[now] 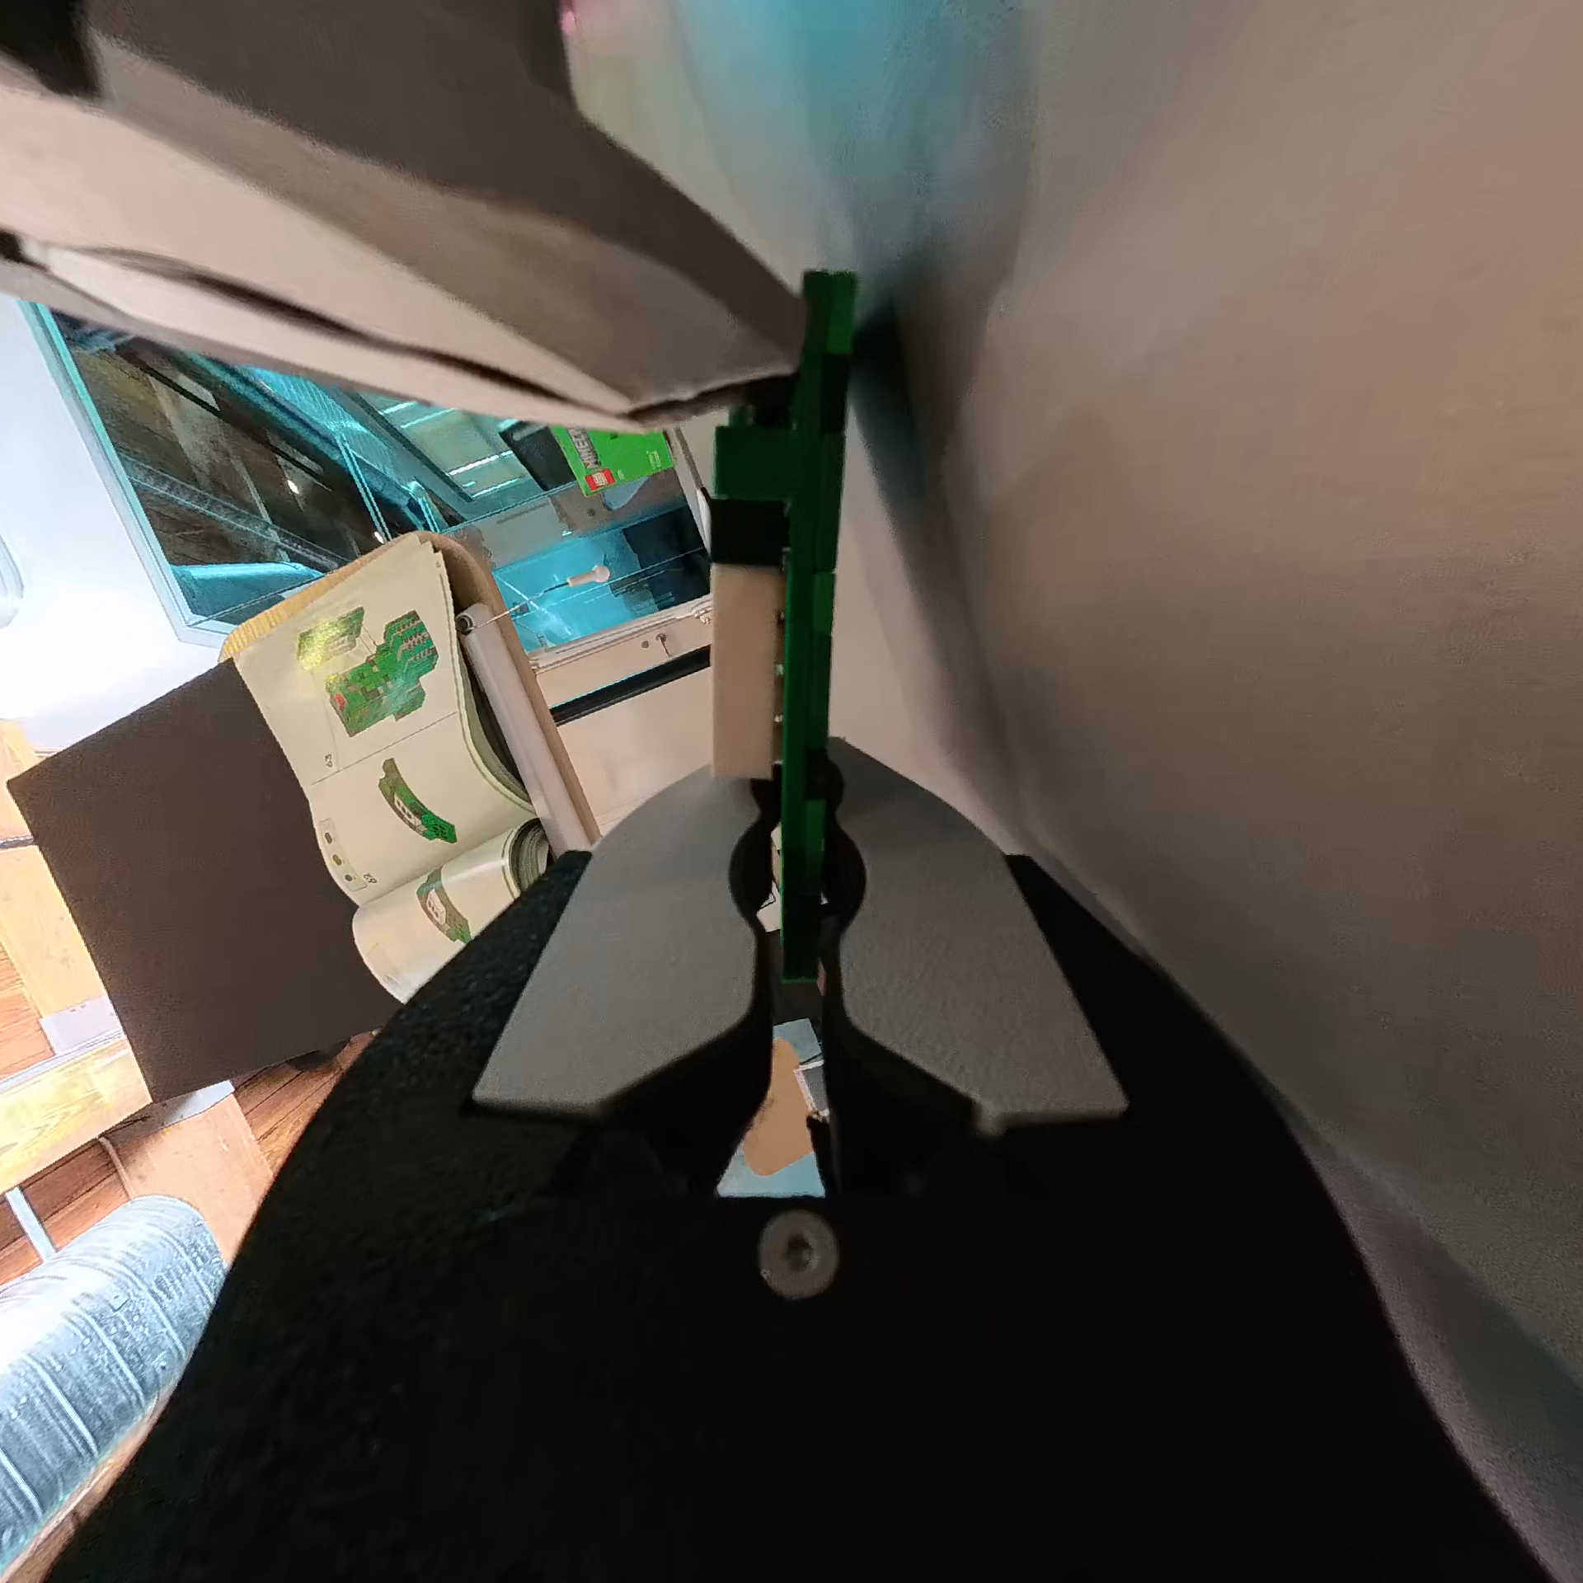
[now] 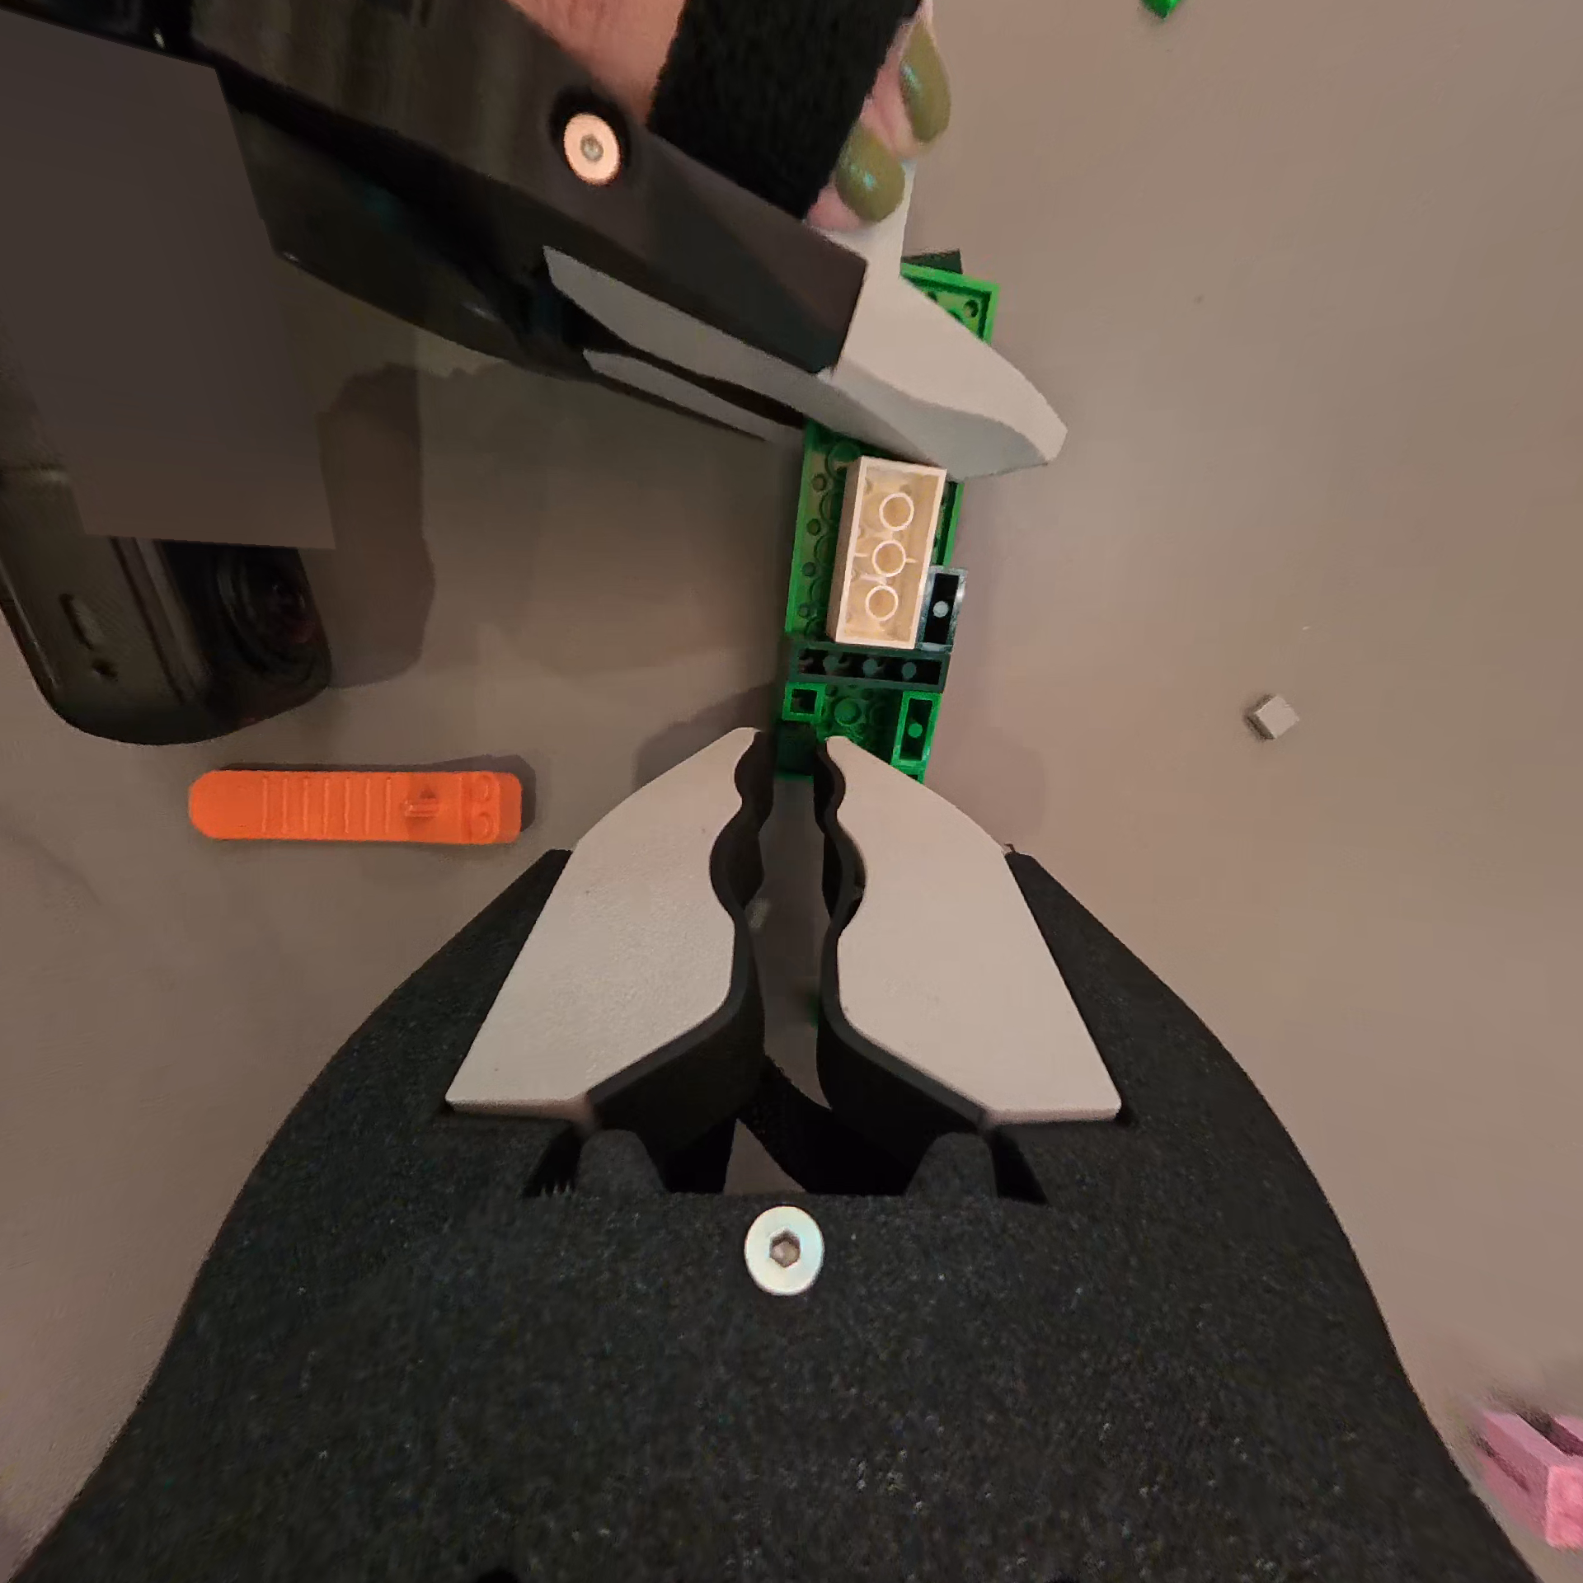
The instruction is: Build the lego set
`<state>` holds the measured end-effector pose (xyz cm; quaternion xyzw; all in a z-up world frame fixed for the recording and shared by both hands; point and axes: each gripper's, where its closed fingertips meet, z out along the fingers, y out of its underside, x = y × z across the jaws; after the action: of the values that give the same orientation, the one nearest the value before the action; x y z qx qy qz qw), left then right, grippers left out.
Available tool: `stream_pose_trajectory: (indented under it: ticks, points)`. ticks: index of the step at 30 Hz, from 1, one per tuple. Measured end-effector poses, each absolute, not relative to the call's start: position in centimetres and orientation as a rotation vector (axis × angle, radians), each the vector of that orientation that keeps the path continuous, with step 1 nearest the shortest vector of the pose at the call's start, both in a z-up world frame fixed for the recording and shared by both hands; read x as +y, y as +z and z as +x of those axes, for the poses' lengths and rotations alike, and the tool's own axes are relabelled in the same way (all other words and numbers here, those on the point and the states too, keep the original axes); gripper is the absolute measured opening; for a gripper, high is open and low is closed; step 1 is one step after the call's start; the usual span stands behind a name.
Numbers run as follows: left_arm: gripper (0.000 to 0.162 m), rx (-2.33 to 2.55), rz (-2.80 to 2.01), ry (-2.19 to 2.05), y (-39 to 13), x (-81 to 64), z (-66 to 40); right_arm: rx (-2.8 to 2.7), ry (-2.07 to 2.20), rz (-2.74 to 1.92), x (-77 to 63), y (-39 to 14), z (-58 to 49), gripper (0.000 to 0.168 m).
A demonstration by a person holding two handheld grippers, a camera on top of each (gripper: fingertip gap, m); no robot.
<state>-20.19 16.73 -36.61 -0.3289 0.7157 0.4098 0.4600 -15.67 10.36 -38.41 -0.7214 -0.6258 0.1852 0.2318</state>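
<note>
While left tongs pinch the green build edge-on, only right tongs' view, slightly parted and empty, shows its underside.

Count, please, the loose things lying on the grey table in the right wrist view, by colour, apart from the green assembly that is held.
Orange: 1, the brick separator
Grey: 1, a small cube
Pink: 1, a piece at the lower right edge
Green: 1, a bit cut by the top edge
Total: 4

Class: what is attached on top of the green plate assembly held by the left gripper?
A cream brick and a small black piece sit on the green plate assembly. The left gripper covers its far end, hiding anything there.
</note>
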Motion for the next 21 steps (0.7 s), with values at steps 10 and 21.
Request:
stream_pose_trajectory:
  ticks: [10, 21]
  points:
    - [0.006, 1.764, -0.818, 0.996, -36.70, 16.74, -20.17, -1.674, 0.536, -1.935, 10.36, -38.28, -15.53, 0.008]
    - [0.005, 1.766, -0.838, 0.979, -36.85, 16.81, -20.26, -1.663, 0.543, -1.932, 10.30, -38.44, -15.33, 0.015]
